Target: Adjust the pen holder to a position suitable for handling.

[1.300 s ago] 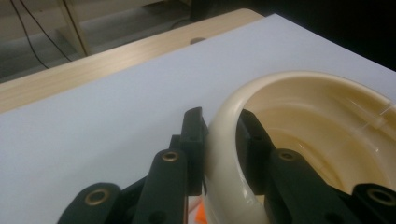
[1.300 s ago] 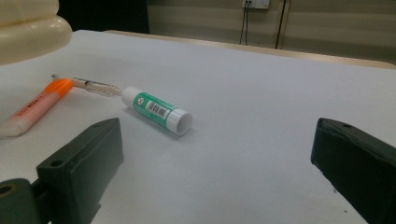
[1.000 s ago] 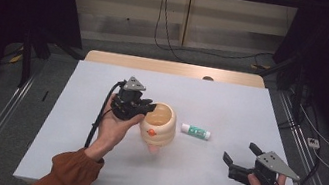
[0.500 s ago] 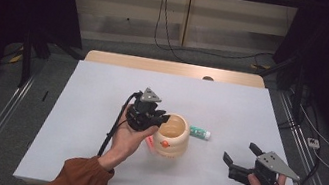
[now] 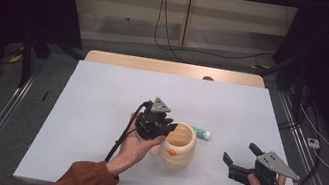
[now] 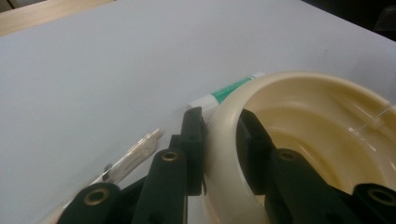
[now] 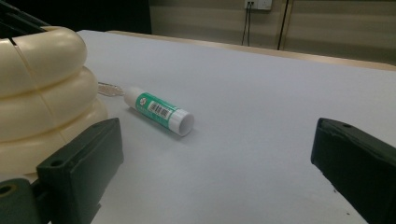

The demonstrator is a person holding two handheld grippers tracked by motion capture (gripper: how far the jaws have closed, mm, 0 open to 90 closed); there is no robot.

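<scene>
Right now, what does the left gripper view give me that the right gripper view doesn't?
Left gripper view: the left gripper's fingers clamp the cream pot's rim, one outside, one inside, and the pot's hollow interior is visible.

Right gripper view: the right gripper stands wide open with bare table between its fingers, and the pot's ribbed outer wall shows, plus a back wall with a socket.

Both: pot, green-and-white glue stick lying beside it, clear item next to it.

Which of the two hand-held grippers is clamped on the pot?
The left hand-held gripper: its jaws pinch the pot rim. The right hand-held gripper stands open, apart.
</scene>
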